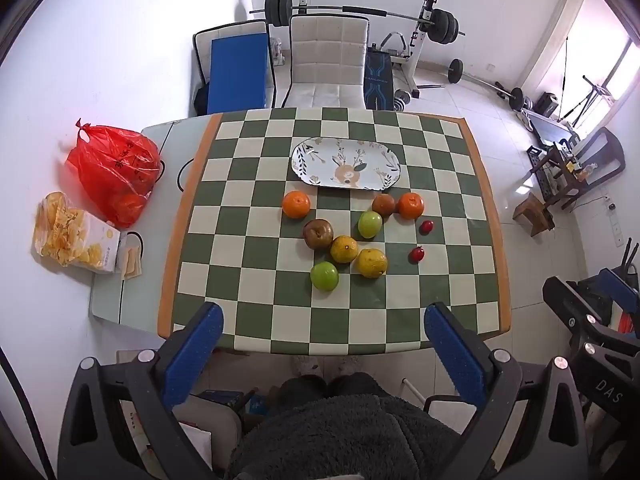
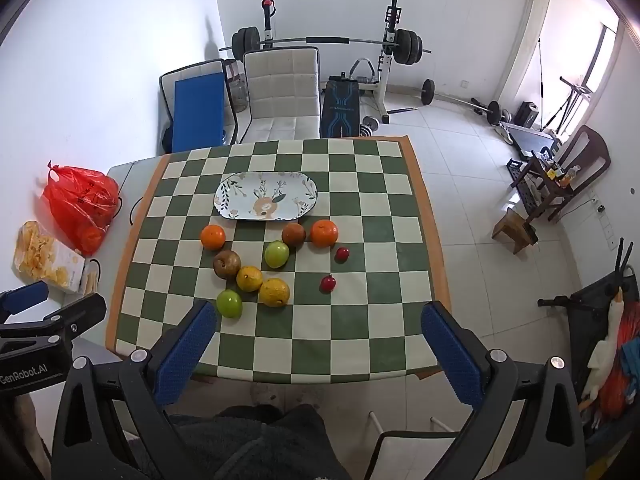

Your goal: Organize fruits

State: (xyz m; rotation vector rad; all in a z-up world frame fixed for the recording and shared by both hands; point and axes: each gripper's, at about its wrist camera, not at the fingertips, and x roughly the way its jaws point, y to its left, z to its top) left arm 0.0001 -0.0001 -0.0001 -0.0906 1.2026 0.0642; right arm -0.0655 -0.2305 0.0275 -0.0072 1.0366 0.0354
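Observation:
Several fruits lie loose on the green-and-cream checkered tablecloth (image 1: pixel 256 288): two oranges (image 1: pixel 296 204), two brown pears (image 1: pixel 318 233), two green apples (image 1: pixel 324 275), two yellow citrus (image 1: pixel 372 263) and two small red fruits (image 1: pixel 416 254). An oval deer-patterned plate (image 1: pixel 346 163) sits bare behind them; it also shows in the right wrist view (image 2: pixel 267 196). My left gripper (image 1: pixel 323 320) is open and empty, high above the near table edge. My right gripper (image 2: pixel 319 320) is open and empty, also above the near edge, to the right of the left one.
A red plastic bag (image 1: pixel 116 168) and a bag of chips (image 1: pixel 72 232) lie on the bare tabletop left of the cloth. A white chair (image 1: pixel 326 64) stands behind the table. Gym equipment (image 1: pixel 420 28) fills the back of the room.

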